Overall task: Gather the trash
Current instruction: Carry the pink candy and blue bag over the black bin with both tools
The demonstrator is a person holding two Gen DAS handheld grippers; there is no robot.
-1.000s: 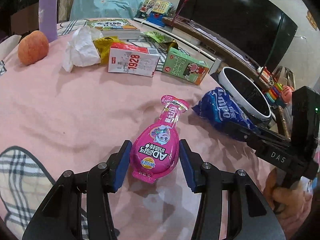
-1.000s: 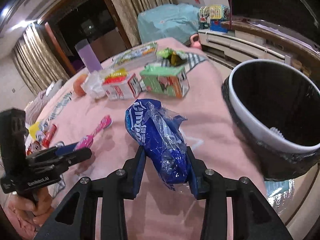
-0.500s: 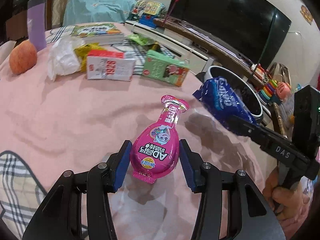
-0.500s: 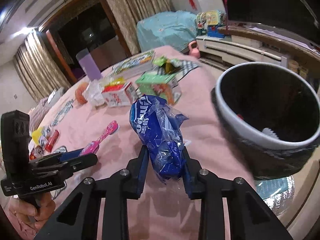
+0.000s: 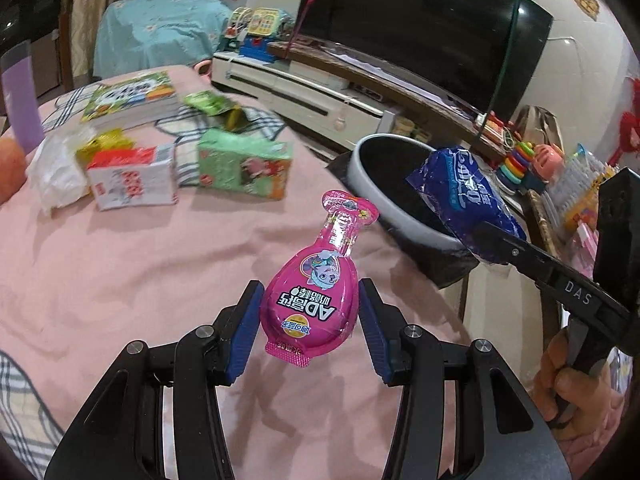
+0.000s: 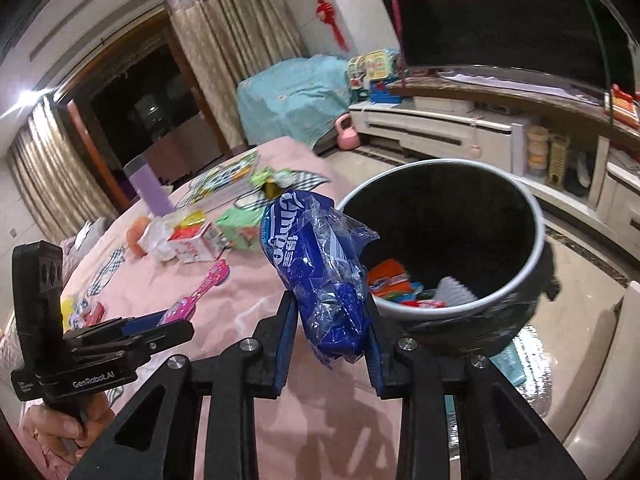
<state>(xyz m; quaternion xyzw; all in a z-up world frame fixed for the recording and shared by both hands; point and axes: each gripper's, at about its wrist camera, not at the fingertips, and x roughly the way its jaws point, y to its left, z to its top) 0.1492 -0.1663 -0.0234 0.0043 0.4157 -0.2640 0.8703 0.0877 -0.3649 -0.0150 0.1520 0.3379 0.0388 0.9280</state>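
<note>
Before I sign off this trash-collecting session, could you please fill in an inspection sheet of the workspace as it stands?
Surface: round table under a pink cloth, checked pieces at the edges.
Job's things: pink pouch and blue wrapper both lifted off the table; bin beside the table already holds trash.
Clutter: red-and-white carton, green carton, crumpled tissue, book, purple cup.
Grippers: left hand-held gripper shut on the pouch; right hand-held gripper shut on the wrapper, near the bin's rim.
Cables: nothing seen.
Surroundings: television, low cabinet, toys, curtains.
</note>
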